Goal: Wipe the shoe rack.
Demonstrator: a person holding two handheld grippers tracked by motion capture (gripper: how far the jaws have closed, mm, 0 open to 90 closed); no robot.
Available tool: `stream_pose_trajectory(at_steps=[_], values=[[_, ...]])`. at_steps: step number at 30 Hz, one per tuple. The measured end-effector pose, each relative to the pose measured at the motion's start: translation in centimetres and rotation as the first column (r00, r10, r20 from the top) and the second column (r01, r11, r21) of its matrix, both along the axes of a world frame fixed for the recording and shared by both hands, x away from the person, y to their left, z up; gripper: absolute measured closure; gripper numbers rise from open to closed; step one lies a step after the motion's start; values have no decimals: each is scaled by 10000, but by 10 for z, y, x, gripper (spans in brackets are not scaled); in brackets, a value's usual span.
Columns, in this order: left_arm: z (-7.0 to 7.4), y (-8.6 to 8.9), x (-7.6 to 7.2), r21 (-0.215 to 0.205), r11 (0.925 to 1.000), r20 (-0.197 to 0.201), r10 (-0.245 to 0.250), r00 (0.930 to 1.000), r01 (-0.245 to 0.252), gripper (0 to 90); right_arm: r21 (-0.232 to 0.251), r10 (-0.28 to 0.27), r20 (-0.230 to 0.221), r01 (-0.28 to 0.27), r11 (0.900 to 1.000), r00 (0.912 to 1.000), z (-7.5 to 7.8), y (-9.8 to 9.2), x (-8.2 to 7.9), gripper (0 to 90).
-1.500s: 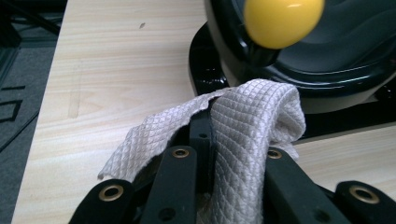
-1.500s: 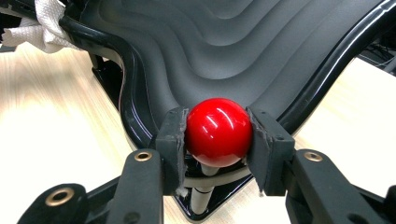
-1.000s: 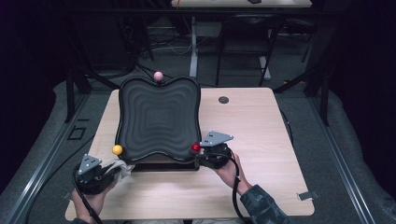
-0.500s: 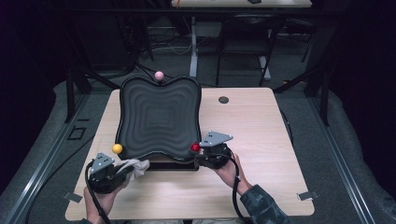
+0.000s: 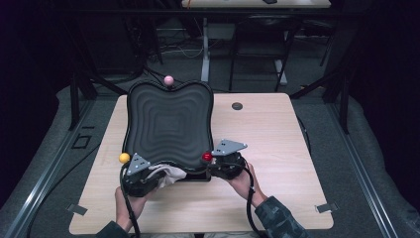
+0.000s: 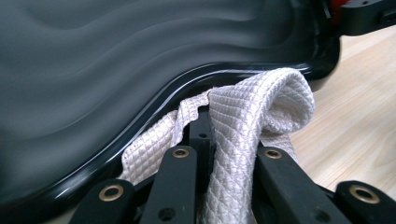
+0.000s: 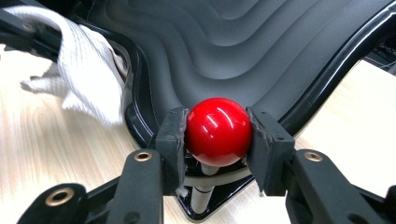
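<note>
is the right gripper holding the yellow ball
No, the right gripper is clamped on the red ball; the yellow ball sits apart.

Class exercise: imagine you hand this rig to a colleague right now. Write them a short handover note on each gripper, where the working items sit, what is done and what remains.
Left gripper: shut on the white cloth, at the near rim of the black wavy tray.
Right gripper: shut on the red ball knob at the tray's near right corner, holding it steady.
Tray lies flat on the wooden table; yellow knob at its near left corner, pink knob at the far edge.
Done: cloth gripped and brought to the tray, tray braced.
Left, it seems: wiping the tray's surface; how much is wiped cannot be told.
</note>
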State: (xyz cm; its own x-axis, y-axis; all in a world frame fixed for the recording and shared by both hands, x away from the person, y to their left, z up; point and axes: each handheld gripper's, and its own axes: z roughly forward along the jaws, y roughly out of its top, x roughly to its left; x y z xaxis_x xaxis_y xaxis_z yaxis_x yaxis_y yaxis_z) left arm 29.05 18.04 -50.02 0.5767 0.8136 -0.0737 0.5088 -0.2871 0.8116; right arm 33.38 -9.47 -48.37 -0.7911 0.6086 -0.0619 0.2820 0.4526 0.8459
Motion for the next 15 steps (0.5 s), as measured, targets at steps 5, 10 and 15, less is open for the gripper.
stream_pose_trajectory(at_steps=[5, 10, 15], values=[[0, -21, 2, 8, 9987, 44, -514, 9987, 514, 828, 30, -7, -22, 7, 10000, 10000, 0, 0, 0, 600], [3, -33, 1, 33, 9967, 139, -812, 9966, 812, 827, 41, -57, -40, 57, 10000, 10000, 0, -1, 1, 600], [5, -40, -2, 66, 9937, 163, -1123, 9935, 1122, 827, 68, -57, -41, 57, 10000, 10000, 0, 0, 1, 600]])
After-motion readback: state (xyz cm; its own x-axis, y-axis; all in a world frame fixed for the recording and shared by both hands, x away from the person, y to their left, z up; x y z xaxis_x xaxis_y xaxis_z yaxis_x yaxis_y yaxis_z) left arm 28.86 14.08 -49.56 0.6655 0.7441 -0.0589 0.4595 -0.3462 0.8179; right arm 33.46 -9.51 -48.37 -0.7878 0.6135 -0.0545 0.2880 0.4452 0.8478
